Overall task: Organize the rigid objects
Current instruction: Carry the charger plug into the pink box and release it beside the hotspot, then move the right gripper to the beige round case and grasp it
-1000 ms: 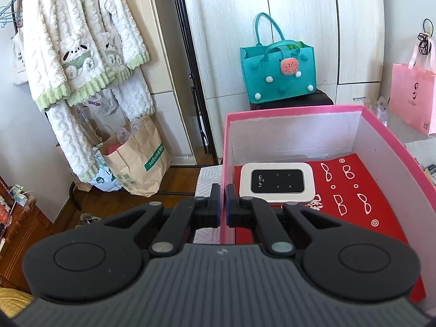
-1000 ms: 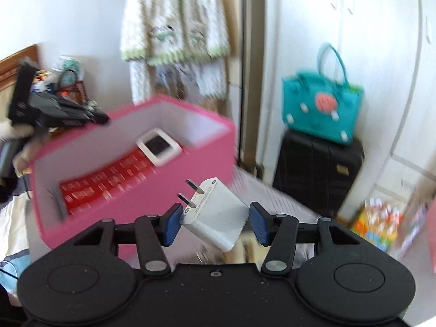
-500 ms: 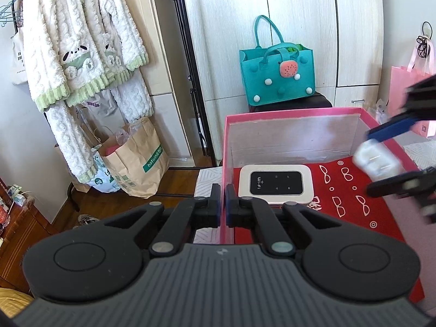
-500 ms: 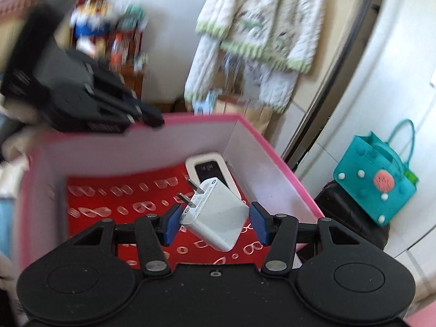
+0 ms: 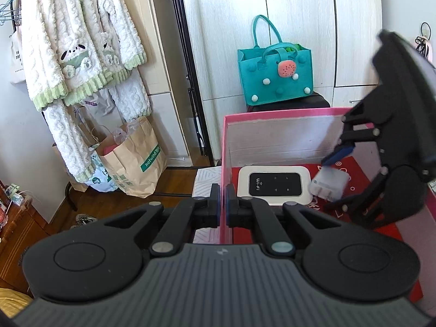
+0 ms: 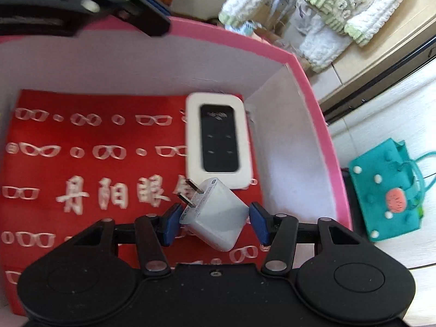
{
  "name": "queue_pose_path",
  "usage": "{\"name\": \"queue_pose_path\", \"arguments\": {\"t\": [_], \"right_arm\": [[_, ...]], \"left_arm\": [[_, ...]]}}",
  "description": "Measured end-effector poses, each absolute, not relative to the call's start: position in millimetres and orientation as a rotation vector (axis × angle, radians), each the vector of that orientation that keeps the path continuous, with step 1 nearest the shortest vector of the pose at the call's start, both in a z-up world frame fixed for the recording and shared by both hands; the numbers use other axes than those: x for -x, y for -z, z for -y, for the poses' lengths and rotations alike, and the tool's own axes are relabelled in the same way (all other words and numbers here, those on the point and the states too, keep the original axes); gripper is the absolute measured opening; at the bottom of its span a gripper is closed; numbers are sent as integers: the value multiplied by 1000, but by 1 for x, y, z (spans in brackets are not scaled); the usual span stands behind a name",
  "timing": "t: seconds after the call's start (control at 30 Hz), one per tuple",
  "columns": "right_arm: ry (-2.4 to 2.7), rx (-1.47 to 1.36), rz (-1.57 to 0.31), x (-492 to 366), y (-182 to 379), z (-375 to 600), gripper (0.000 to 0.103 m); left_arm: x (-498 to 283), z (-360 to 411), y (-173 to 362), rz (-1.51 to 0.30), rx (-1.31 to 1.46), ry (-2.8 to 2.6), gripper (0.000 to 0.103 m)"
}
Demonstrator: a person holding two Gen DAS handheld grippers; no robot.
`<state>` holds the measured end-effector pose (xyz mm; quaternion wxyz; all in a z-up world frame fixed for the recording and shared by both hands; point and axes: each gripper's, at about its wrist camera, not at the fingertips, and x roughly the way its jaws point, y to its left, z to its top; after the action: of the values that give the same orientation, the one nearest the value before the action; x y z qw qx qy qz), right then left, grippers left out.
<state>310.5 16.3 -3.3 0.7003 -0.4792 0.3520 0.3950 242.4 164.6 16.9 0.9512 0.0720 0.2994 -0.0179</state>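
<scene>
Right wrist: right claw (image 6: 214,222) grips charger (image 6: 215,216) above pink box (image 6: 313,103).

**Legible Markings in View**

The white pocket router (image 5: 274,185) lying in the pink box (image 5: 272,114) carries "Wi-Fi" with a signal symbol on its black display panel, readable in the left wrist view; in the right wrist view the same panel is blurred.

The brown paper bag (image 5: 136,163) on the floor bears a green band with white lettering reading "hotwind", followed by characters too small to resolve.

The red liner (image 6: 81,163) on the box floor shows rows of white spectacle symbols and a line of large white Chinese characters, apparently "丹阳眼", the rest hidden behind the white charger (image 6: 215,215).

The charger's plug face carries fine printed text, too small to read.
</scene>
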Motion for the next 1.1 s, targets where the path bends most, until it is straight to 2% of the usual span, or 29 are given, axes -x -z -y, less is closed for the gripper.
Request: {"name": "queue_pose_path", "arguments": {"t": [0.2,0.3,0.43,0.6,0.83,1.1], "right_arm": [[-834,1130,-776,-320,7,-25,59],[-823,1097,-731,-318,0,-18,67],[-874,873,-720,-314,-27,11,74],[-868,578,-670,-302,-57,66,77],[-768,271,-678,-279,-77,142,77],[-577,166,-830,-250,-59,216,73]], "left_arm": [[-244,-165,-18,-606,-139,37,3],[-244,-165,-18,-607,-137,38,3],[-243,-165,-17,-606,-139,40,3],[-243,-167,-19,-605,-133,43,4],[-244,-170,-20,-604,-133,41,4],[-242,-168,-20,-603,-158,41,5]]}}
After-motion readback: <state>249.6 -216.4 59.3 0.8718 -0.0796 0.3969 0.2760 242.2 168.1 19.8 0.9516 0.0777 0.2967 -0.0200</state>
